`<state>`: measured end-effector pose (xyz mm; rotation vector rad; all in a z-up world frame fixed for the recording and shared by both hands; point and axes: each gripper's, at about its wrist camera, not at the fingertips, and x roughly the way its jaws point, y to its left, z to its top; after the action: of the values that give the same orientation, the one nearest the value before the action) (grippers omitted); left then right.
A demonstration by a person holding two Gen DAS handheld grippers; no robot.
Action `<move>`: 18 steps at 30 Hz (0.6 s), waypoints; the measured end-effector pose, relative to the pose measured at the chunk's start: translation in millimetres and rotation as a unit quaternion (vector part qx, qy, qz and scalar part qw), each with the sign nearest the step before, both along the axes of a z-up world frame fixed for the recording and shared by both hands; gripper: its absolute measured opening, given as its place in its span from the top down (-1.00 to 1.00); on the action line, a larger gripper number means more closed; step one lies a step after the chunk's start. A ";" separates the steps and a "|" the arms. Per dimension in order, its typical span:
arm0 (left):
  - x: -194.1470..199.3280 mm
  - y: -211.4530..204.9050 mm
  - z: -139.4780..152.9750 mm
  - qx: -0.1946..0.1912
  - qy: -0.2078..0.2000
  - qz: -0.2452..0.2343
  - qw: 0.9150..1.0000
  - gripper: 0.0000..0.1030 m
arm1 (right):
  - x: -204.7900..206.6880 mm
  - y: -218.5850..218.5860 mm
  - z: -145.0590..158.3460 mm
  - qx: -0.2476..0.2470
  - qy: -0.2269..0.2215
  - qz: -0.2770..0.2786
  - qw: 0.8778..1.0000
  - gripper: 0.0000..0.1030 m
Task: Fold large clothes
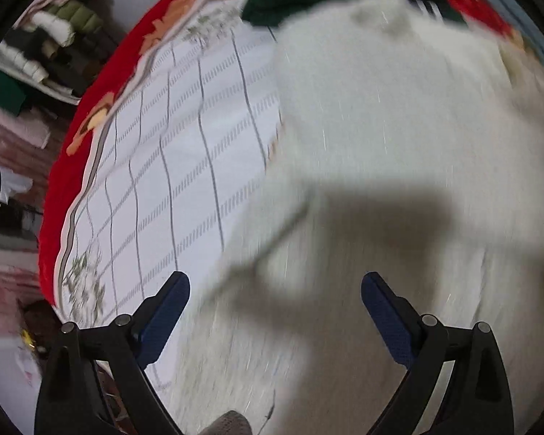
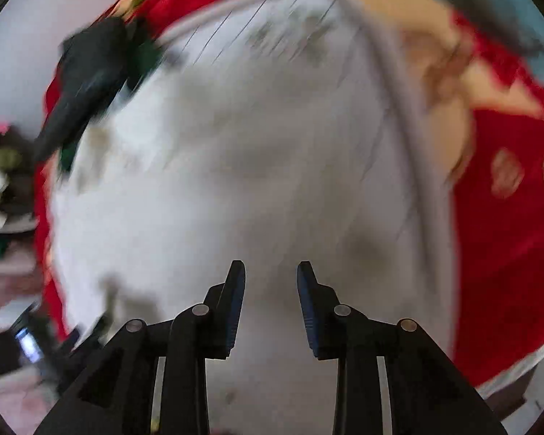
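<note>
Below both my grippers spreads the bed, its white sheet [image 1: 185, 152] ruled with thin grey lines, running off to the left of my left jaws, with a red blanket [image 1: 90, 83] edging it beyond. On the sheet lies the big white fleecy garment [image 1: 380, 116], blurred; it fills the space ahead of and under my left jaws and stretches to their right, and in my right view it [image 2: 235, 181] covers everything ahead of those jaws too. A dark shadow falls across it just ahead of my left fingers. My left gripper [image 1: 275, 290] stands wide open with nothing between its blue pads. My right gripper [image 2: 271, 279] is parted only narrowly, and nothing is caught in the gap; the cloth lies below, apart from the pads
</note>
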<state>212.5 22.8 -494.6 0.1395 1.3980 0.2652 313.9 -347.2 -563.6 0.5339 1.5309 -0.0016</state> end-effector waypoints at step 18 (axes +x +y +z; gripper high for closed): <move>-46.6 35.3 -45.0 0.008 0.057 -0.008 0.998 -0.91 | 39.0 237.7 -81.9 0.008 0.049 0.142 0.989 1.00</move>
<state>165.8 58.1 -539.6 0.1806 1.5076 0.2587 352.9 -109.5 -645.5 0.3284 1.6934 0.2066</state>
